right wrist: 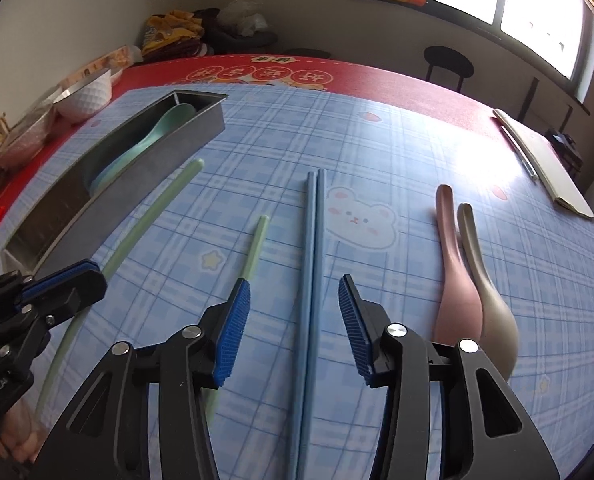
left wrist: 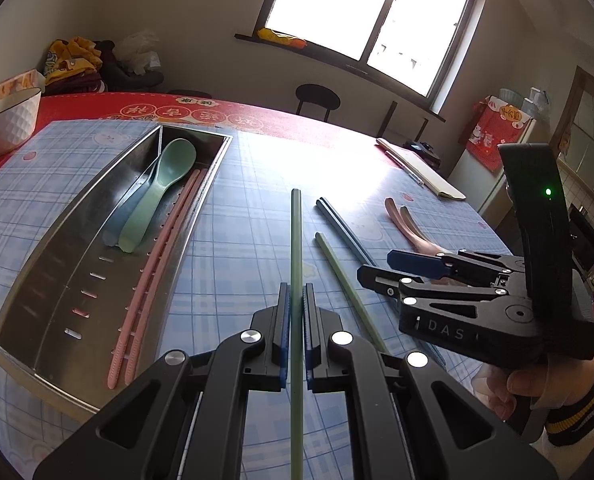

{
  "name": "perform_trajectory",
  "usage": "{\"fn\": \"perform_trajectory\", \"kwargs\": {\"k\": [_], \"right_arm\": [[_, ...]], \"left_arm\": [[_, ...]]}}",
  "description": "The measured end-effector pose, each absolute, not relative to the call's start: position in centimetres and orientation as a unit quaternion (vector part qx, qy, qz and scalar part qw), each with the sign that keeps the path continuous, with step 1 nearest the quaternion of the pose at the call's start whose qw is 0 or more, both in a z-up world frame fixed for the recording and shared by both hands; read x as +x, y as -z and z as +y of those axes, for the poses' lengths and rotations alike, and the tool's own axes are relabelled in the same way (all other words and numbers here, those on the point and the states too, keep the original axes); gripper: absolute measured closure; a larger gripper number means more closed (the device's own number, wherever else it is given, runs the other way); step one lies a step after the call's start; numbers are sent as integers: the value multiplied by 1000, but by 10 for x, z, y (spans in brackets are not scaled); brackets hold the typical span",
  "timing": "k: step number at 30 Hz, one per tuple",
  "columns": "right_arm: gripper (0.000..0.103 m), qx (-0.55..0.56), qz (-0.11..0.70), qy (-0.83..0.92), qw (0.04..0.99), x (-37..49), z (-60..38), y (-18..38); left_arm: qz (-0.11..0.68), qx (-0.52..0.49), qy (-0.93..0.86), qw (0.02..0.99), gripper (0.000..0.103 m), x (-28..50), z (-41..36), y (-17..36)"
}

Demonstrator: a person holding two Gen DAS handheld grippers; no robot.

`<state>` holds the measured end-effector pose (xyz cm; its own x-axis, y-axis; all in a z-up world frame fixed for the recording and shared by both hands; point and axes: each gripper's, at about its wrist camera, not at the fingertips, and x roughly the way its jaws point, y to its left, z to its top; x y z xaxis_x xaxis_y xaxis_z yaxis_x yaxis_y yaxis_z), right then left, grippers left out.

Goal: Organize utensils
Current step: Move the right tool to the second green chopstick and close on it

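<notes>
My left gripper (left wrist: 296,292) is shut on a green chopstick (left wrist: 296,240), which juts forward above the checked cloth, right of the steel tray (left wrist: 81,248). The tray holds a green spoon (left wrist: 157,192) over a blue one and a pair of pink chopsticks (left wrist: 161,256). My right gripper (right wrist: 294,284) stands open over a pair of blue chopsticks (right wrist: 315,240); they lie between the fingers, and the pads do not touch them. A second green chopstick (right wrist: 255,248) lies just left of that pair. A pink spoon (right wrist: 453,280) and a beige spoon (right wrist: 489,292) lie to the right.
A white bowl (right wrist: 87,96) and snack packets sit at the table's far left. A notebook with a pen (right wrist: 545,164) lies at the far right. A red cloth borders the blue checked mat. A stool stands beyond the table by the window.
</notes>
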<state>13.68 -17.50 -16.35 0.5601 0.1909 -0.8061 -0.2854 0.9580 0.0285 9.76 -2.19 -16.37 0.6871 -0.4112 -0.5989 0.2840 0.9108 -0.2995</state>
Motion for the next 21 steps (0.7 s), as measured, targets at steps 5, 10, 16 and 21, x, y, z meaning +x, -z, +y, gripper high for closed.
{"fn": "perform_trajectory", "kwargs": {"k": [5,10,16,21], "right_arm": [[87,-41,468,-155,869,136,-162,175],[94,-39,471,-153,868,132,-163,177],[97,-29,467,-133,874,133,-175,178],[97,-47,468,-126,874,127,-173,177]], "left_arm": [[341,-95,187,916,97,95,-19,162],[341,-97,187,916,97,96,-19,162],[341,-94,187,916,97,95,-20,162],[341,-95,188,916,97,95,-20,162]]}}
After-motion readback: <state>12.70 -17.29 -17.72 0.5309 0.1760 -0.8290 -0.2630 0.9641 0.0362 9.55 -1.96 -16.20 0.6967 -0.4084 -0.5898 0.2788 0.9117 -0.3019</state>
